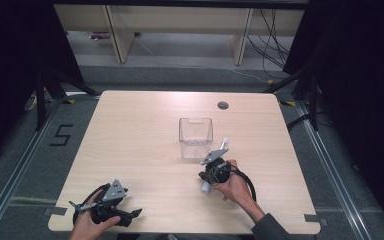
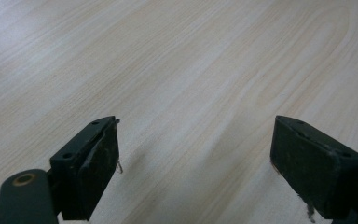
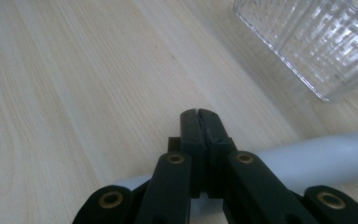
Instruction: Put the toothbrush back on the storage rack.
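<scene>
Two grippers sit on the near half of the table (image 1: 140,125) in the high view. Right gripper (image 1: 223,148) is just in front of the clear box (image 1: 196,136), near its front right corner, and points away from the person. A white tube (image 1: 205,187) lies under it: one end pokes out near the hand (image 1: 235,186), the other end shows up by the box. Long axis runs roughly near-to-far, tilted slightly right. Right hand is far nearer to tube and box; the left gripper (image 1: 136,213) is well apart at the near left edge, pointing right along the edge.

Left gripper view: jaws stand wide apart, nothing between them, bare wood ahead. Released.

Right gripper view: jaws are clenched, tips (image 3: 199,122) meeting with no gap, and nothing is pinched between the pads. The tube (image 3: 326,156) passes beneath the jaws, crossing from lower left to right, so it lies across the jaw line rather than between the pads. Cannot tell whether the gripper body touches it. The box (image 3: 307,42) is ahead and to the right, its ribbed corner close to the tube's far end.

Judgement: the jaws would need to spread and drop over the tube across its long axis before lifting it toward the box.
</scene>
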